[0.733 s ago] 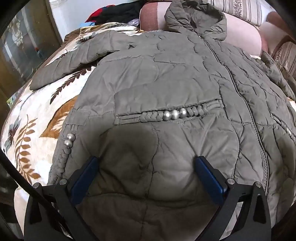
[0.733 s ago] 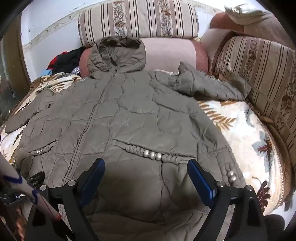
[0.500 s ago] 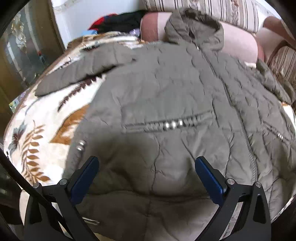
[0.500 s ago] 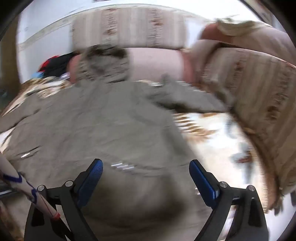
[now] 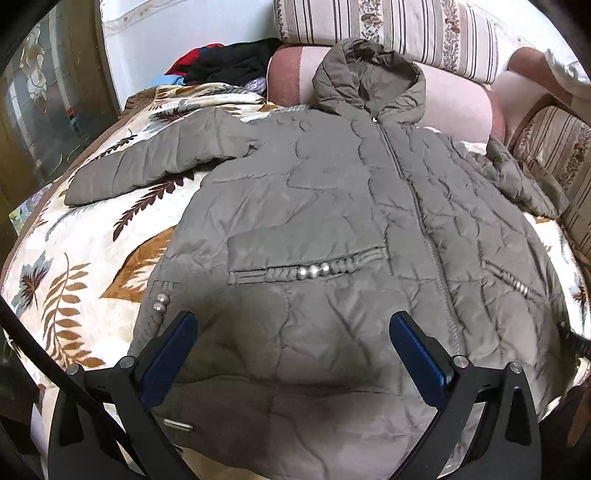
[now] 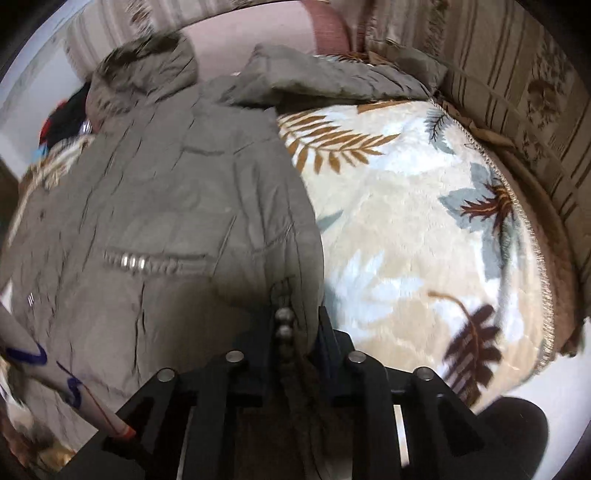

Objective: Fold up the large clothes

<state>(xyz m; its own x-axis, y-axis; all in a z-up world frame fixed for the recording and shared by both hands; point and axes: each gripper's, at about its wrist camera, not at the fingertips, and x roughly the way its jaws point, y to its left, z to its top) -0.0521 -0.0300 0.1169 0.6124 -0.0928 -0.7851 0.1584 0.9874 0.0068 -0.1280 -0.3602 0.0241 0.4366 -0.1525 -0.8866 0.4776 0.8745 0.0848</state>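
An olive quilted hooded jacket [image 5: 332, 206] lies flat, front up, on a leaf-patterned blanket [image 5: 85, 258], hood toward the sofa back. Its left sleeve [image 5: 155, 162] stretches out to the left. My left gripper [image 5: 291, 332] is open above the jacket's lower hem and holds nothing. In the right wrist view the jacket [image 6: 166, 206] fills the left half. My right gripper [image 6: 291, 328] is shut on the jacket's right side edge by two metal beads [image 6: 283, 323]. The right sleeve [image 6: 325, 77] lies folded near the sofa back.
A striped sofa backrest [image 5: 388, 33] and pink bolster [image 5: 458, 103] stand behind the jacket. A pile of dark and red clothes [image 5: 225, 62] lies at the back left. The striped sofa arm [image 6: 517, 92] borders the blanket [image 6: 406, 221] on the right.
My right gripper moved right to the jacket's side edge and closed on it. My left gripper pulled back slightly and stayed open.
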